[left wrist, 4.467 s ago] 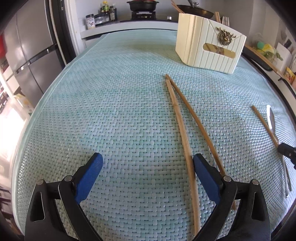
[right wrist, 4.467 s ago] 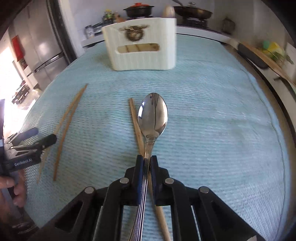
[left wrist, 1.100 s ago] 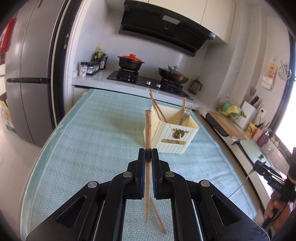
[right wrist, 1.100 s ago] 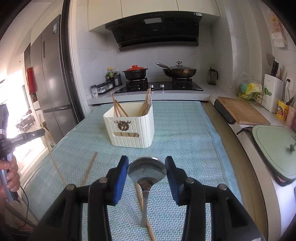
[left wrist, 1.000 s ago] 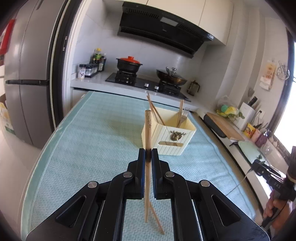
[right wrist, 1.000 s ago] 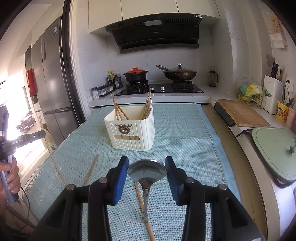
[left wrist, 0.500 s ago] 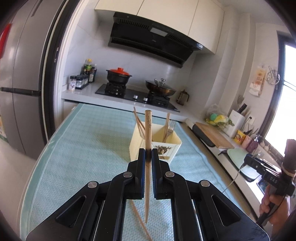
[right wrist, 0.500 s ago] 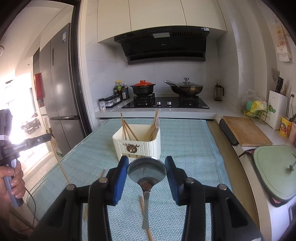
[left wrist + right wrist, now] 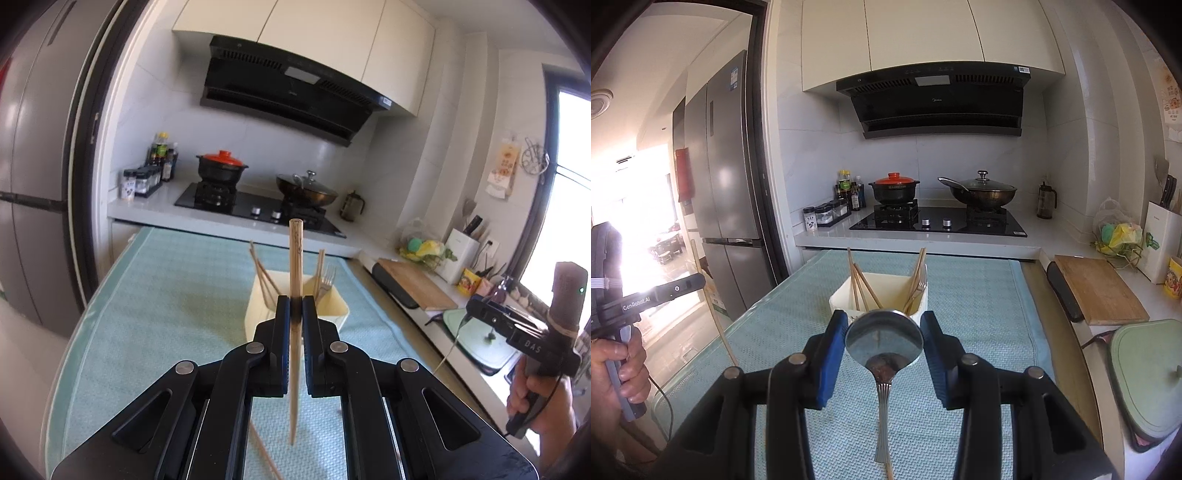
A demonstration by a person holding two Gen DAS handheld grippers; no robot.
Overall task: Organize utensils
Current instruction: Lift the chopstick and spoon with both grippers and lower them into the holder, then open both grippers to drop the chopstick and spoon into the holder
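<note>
My left gripper (image 9: 295,306) is shut on a wooden chopstick (image 9: 294,258) and holds it upright above the table, just short of the cream utensil holder (image 9: 258,310). The holder has several chopsticks and a fork (image 9: 327,280) in it. My right gripper (image 9: 884,332) holds a metal spoon (image 9: 884,339) by its bowl between blue pads (image 9: 831,354), handle hanging down, in front of the holder (image 9: 842,299). Another chopstick (image 9: 264,454) lies on the teal mat (image 9: 166,295).
A chopstick (image 9: 888,470) lies on the mat under the spoon. A stove with a red-lidded pot (image 9: 894,188) and a wok (image 9: 982,192) is behind the table. A cutting board (image 9: 1097,288) and a green lid (image 9: 1145,373) are on the right counter. A fridge (image 9: 727,166) stands left.
Both grippers have risen and moved towards the holder, which now sits lower and nearer in both views. The grips on chopstick and spoon are unchanged.
</note>
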